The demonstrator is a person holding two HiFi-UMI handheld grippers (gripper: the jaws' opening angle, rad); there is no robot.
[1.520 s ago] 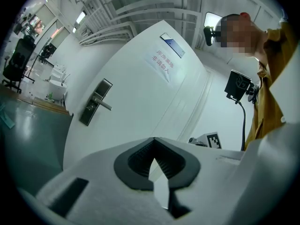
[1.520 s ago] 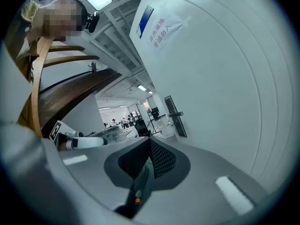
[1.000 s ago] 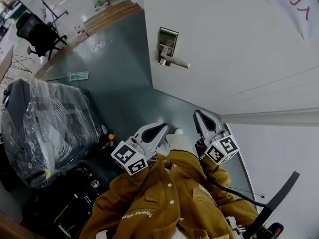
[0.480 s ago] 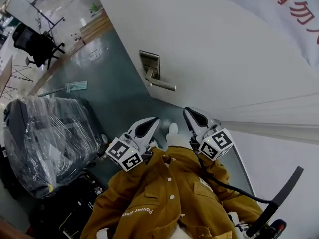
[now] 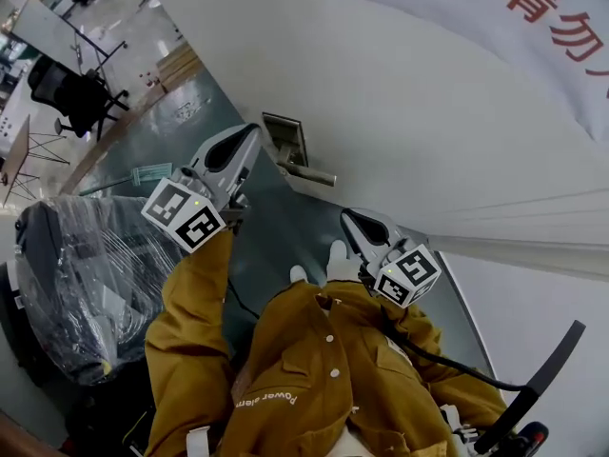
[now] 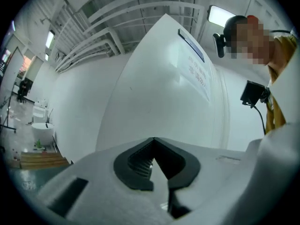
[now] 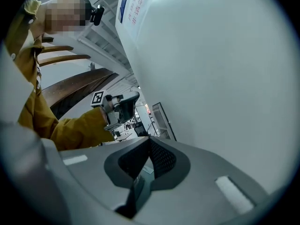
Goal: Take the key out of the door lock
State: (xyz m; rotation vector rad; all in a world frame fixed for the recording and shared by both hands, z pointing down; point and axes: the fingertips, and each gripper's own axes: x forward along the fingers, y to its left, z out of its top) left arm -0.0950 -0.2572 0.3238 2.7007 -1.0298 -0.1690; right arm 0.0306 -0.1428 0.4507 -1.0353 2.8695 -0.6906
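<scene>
Head view: left tongs (image 5: 245, 139) up at the door (image 5: 428, 122), tips just beside the lock (image 5: 287, 139); right tongs (image 5: 352, 219) low, well apart from it. No key can be made out.

Left gripper view: jaws together, empty.

Right gripper view: jaws together, empty.

Pulling the key looks wholly undone.

The grey-green floor (image 5: 274, 225) carries a plastic-wrapped bundle (image 5: 76, 284) at the left, a pale paper slip (image 5: 138, 173) near it, and a black office chair (image 5: 71, 93) farther off beside a wooden step (image 5: 176, 65).

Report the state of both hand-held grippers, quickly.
Left hand-held gripper: closed, holding nothing.
Right hand-held gripper: closed, holding nothing.
</scene>
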